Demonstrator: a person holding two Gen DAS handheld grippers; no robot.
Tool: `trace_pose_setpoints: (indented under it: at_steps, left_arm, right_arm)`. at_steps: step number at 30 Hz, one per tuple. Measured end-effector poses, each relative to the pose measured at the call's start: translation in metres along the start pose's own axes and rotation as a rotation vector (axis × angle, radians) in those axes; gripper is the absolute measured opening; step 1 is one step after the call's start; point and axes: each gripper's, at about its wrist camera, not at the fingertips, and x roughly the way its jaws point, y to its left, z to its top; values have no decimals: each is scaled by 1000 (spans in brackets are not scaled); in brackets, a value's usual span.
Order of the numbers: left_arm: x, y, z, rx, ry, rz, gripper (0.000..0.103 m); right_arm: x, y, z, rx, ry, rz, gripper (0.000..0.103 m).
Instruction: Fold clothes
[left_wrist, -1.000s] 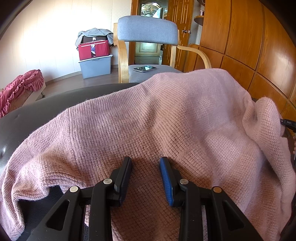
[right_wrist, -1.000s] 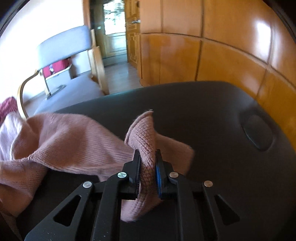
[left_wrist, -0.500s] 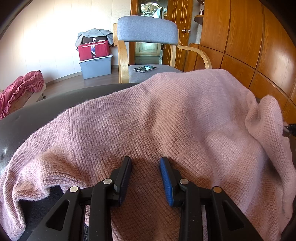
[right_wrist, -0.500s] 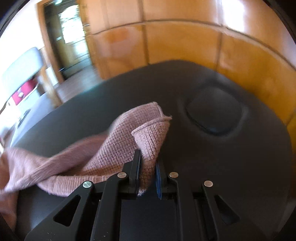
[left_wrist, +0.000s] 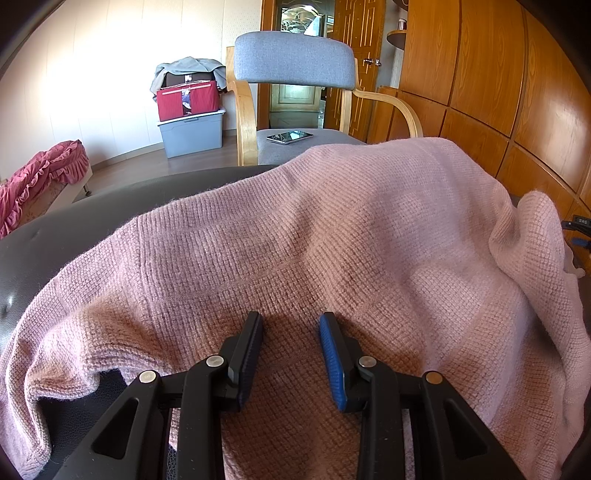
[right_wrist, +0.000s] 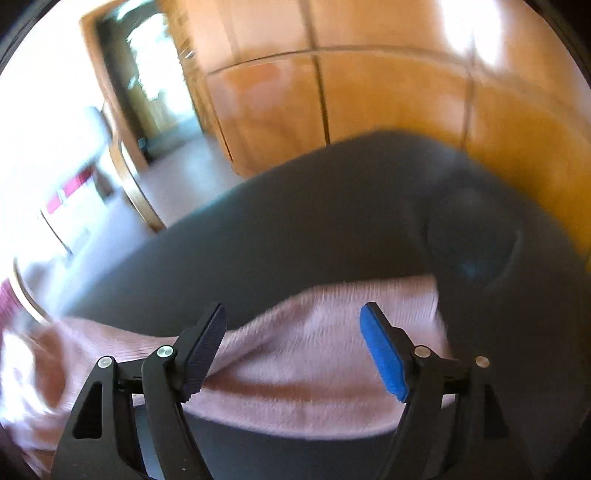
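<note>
A pink knit sweater (left_wrist: 332, 240) lies spread over a dark padded counter (left_wrist: 92, 221), covering most of the left wrist view from nine o'clock round to three o'clock. Its near hem curls up off the counter at seven o'clock.

The left gripper (left_wrist: 291, 354) stands low over the sweater at six o'clock. Its jaws are set at a moderate gap with knit beneath and between them; the pads do not appear to press on the fabric.

The right gripper (right_wrist: 293, 347) is opening, its jaws now wide. A sleeve (right_wrist: 314, 362) of the sweater lies flat on the counter (right_wrist: 332, 221) below and between the fingers, clear of both pads. This view is blurred, so the sleeve's end, seemingly toward three o'clock, is hard to fix.

Beyond the counter at twelve o'clock in the left wrist view stands a grey-cushioned chair (left_wrist: 291, 59) with a phone (left_wrist: 290, 136) on its seat. At ten o'clock, a red bag (left_wrist: 186, 99) sits on a grey storage box (left_wrist: 192, 133). Wooden panelling (left_wrist: 498, 74) fills two o'clock.
</note>
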Motion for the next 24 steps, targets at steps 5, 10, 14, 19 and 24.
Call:
trace_pose_setpoints:
  at_steps: [5,10,14,19,24]
  left_arm:
    - [0,1,0,-6,0,-7,32]
    - [0,2,0,-9,0,-11,32]
    - [0,1,0,-11,0,-13,32]
    - [0,1,-1,-12,0,-14,32]
    - [0,1,-1,-8,0,-9,32]
  right_arm:
    - [8,-15,11,53,108,65,78]
    - [15,-45,11,119,165,15,78]
    - [14,-72,9,159,166,-44,78]
    - [22,-107,4,220,178,-32,78]
    - [38,-110,1,212,225,99,78]
